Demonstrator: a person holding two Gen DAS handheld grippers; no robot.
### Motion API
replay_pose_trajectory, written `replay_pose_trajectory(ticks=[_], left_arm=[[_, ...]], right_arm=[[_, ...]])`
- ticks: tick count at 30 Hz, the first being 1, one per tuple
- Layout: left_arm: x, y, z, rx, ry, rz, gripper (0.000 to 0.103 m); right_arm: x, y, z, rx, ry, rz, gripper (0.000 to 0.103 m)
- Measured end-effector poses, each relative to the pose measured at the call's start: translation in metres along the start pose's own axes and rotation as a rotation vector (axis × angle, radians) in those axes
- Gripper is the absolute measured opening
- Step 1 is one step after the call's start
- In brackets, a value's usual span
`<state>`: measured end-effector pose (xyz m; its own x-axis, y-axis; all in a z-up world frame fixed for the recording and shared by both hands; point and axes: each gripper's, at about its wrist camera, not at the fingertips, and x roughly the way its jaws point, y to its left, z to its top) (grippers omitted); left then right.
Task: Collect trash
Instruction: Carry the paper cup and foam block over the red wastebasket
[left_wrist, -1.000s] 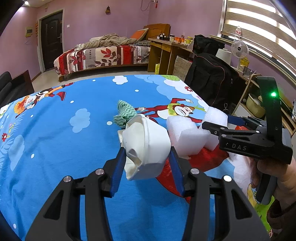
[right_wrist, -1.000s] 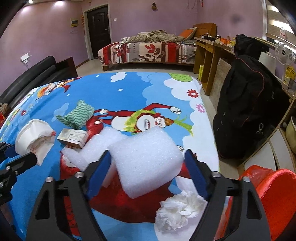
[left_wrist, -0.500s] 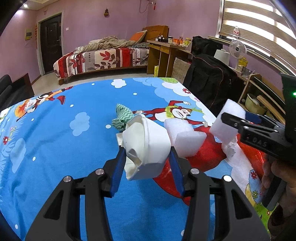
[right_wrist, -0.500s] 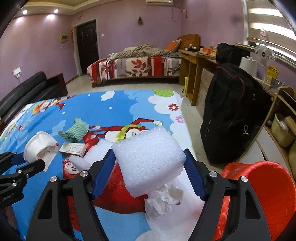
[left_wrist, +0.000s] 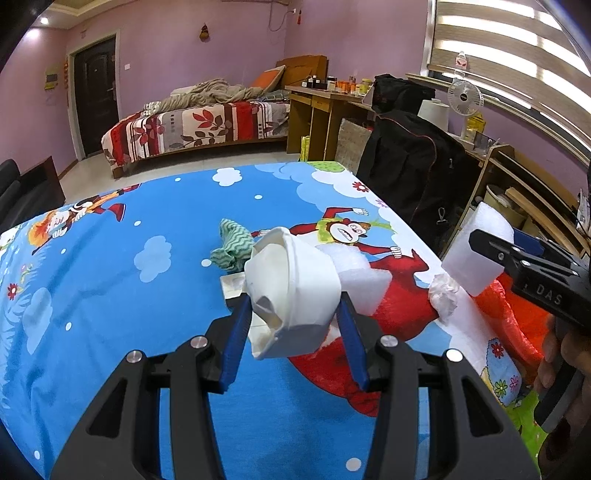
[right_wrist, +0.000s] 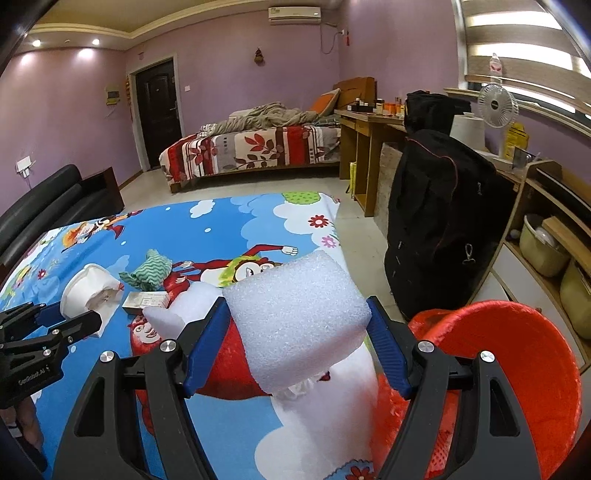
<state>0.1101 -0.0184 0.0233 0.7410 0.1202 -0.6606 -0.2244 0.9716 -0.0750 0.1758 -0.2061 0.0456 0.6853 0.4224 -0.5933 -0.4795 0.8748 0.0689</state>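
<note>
1. White letters reading "DAS" are showing on the black side of the right gripper (left_wrist: 491, 254), seen from the left wrist view
2. Small white lettering is running along the black body of the left gripper (right_wrist: 79, 321) in the right wrist view, too blurred to be read with certainty

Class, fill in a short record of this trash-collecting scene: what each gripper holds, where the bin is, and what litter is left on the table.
left gripper: jaws shut on crushed paper cup
right gripper: jaws shut on foam block
bin: red basket, beside the table's right edge
left on table: green cloth, small box, second foam piece, crumpled tissue
</note>
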Motion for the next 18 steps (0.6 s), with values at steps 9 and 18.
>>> replay_pose_trajectory(ticks=[9, 18], left_arm=[[-0.007, -0.017, 0.005, 0.028, -0.013, -0.019, 0.046], [-0.011, -0.040, 0.009, 0.075, -0.021, -0.050, 0.046]], right_arm=[[-0.014, -0.011, -0.005, 0.019, -0.007, -0.022, 0.071], [-0.030, -0.028, -0.011, 0.047, -0.018, -0.051, 0.071]])
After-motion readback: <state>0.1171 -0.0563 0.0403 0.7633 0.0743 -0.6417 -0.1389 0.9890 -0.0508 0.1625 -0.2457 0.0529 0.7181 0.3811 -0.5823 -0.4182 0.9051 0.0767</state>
